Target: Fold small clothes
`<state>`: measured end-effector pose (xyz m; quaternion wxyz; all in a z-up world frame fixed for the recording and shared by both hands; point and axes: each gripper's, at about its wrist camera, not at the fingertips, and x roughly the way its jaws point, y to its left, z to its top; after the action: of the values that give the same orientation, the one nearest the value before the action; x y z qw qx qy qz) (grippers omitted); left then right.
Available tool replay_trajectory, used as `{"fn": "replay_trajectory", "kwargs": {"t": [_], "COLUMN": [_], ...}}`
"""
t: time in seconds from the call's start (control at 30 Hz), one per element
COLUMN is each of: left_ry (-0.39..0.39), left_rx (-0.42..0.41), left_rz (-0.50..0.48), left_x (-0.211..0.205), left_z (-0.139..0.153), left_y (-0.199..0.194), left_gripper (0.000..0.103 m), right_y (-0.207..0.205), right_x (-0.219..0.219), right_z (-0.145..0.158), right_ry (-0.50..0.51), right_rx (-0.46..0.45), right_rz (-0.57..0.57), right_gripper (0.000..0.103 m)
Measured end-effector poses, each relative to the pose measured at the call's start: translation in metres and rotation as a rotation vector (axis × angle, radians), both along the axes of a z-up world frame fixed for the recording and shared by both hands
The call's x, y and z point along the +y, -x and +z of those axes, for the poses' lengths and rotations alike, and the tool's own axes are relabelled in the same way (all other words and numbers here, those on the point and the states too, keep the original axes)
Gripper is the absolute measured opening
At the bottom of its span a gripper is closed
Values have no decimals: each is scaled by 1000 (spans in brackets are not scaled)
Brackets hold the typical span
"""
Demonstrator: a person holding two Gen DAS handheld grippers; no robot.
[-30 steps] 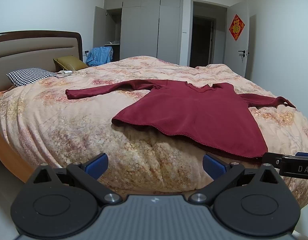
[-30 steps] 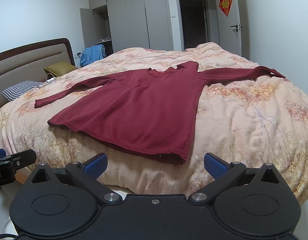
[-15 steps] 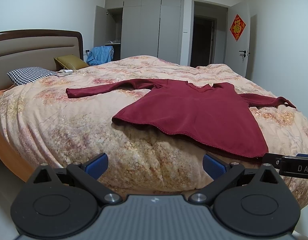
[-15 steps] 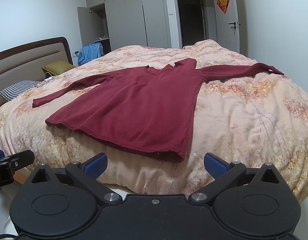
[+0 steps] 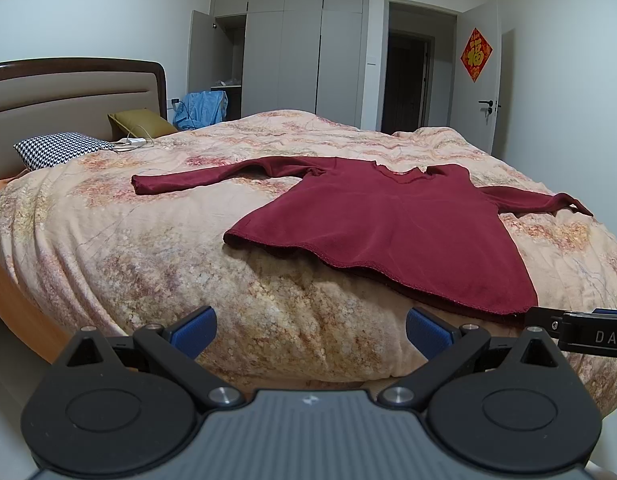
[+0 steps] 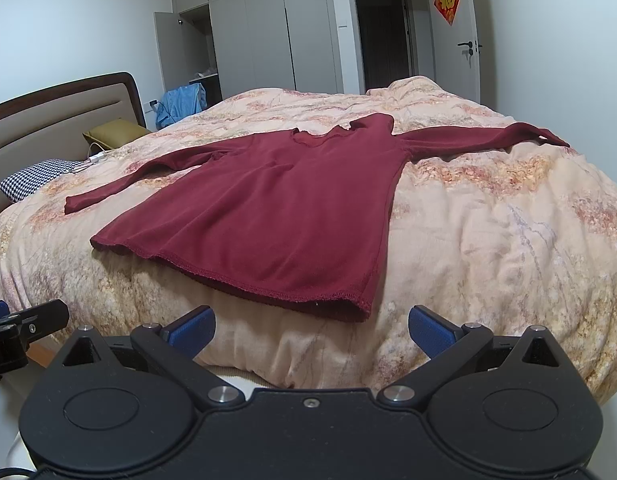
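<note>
Both tools spread wide, left tool [image 5: 310, 330] and right tool [image 6: 311, 329], gripping nothing. Ahead of each, top [image 6: 276, 208] flat on bed [image 6: 488, 240], sleeves out.

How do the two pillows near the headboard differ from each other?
The houndstooth pillow is black-and-white patterned; the olive pillow is plain. The houndstooth pillow lies nearer the cameras, the olive pillow farther back beside the blue garment. A white cable lies by the olive pillow. Both rest against the headboard.
</note>
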<state>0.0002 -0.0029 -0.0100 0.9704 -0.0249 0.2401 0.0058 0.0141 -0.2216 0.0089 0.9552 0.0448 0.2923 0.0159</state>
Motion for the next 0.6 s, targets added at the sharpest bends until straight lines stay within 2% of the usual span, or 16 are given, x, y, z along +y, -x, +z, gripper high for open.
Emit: {"fn": "replay_trajectory", "kwargs": {"t": [0.6], "left_ry": [3], "left_rx": [3], "left_rz": [1], "left_x": [0], "left_z": [-2], "left_y": [0], "left_gripper": [103], "right_y": [0], "right_x": [0], "right_z": [-4], "right_ry": [-2], "right_rx": [3], "right_rz": [1], "right_gripper": [103]}}
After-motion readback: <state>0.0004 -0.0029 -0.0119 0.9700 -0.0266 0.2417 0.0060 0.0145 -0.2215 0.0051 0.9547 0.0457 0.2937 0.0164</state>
